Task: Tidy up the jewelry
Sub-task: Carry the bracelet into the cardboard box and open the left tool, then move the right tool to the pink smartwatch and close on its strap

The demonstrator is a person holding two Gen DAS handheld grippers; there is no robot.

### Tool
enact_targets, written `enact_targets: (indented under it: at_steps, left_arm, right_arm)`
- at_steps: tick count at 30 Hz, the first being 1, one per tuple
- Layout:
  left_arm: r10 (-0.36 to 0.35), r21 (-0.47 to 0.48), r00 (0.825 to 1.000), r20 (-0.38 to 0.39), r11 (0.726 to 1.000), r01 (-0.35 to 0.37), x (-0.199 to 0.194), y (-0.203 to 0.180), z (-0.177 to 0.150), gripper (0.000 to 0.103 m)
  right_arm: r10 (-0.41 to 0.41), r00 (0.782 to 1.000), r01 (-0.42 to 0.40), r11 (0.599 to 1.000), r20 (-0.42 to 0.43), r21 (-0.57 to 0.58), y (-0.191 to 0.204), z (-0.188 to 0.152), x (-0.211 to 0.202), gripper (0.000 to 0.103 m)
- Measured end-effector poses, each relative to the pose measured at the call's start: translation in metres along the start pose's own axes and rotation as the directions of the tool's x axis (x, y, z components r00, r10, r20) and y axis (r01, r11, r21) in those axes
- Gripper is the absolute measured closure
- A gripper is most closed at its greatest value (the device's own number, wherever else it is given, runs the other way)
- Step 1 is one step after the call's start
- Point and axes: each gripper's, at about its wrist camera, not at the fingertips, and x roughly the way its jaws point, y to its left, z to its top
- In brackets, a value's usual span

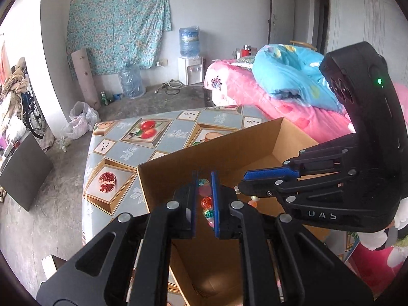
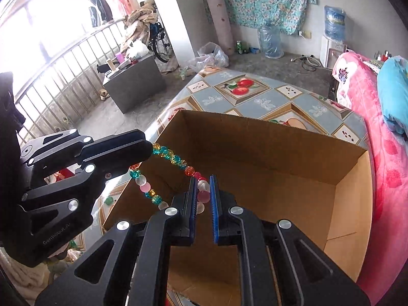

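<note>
A loop of coloured beads (image 2: pixel 168 153), in teal, yellow, orange, pink and white, hangs stretched between both grippers above the open cardboard box (image 2: pixel 267 127). My right gripper (image 2: pixel 204 181) is shut on the pink and white beads. My left gripper (image 2: pixel 151 151) comes in from the left and is shut on the loop's other end. In the left wrist view the beads (image 1: pixel 206 202) sit between the left gripper's (image 1: pixel 204 177) blue pads, and the right gripper (image 1: pixel 241 182) reaches in from the right over the box (image 1: pixel 204 146). The box's inside looks empty where it shows.
The box stands on a table with a fruit-patterned cloth (image 1: pixel 127 137). A bed with pink and blue quilts (image 1: pixel 285 81) runs along the right. A grey cabinet (image 2: pixel 135 84), a railing and water bottles (image 1: pixel 131 81) stand farther off on the floor.
</note>
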Motion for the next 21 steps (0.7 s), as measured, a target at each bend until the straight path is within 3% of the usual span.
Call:
enact_targets:
  at_steps: [5, 9, 12, 15, 21]
  left_arm:
    - [0.049, -0.015, 0.985, -0.168, 0.999, -0.053, 0.06, 0.02, 0.005, 0.094]
    - [0.085, -0.029, 0.971, -0.223, 0.995, -0.094, 0.084, 0.033, 0.007, 0.094]
    - [0.092, -0.044, 0.974, -0.207, 0.994, -0.103, 0.078, 0.034, 0.007, 0.087]
    - [0.099, -0.059, 0.983, -0.154, 0.992, -0.109, 0.061, 0.035, 0.007, 0.086]
    - [0.117, -0.065, 0.992, 0.034, 0.991, -0.115, -0.016, 0.03, -0.001, 0.081]
  right_arm:
    - [0.006, 0.991, -0.001, 0.999, -0.137, 0.034, -0.012, 0.032, 0.055, 0.093]
    - [0.001, 0.977, 0.012, 0.998, -0.214, 0.058, -0.015, 0.042, 0.092, 0.093]
    - [0.025, 0.973, -0.003, 0.995, -0.229, 0.099, -0.023, 0.045, 0.105, 0.092]
    - [0.052, 0.982, -0.028, 0.99, -0.182, 0.136, -0.029, 0.047, 0.092, 0.092]
    - [0.05, 0.998, -0.054, 0.996, 0.045, 0.075, -0.019, 0.028, -0.014, 0.092]
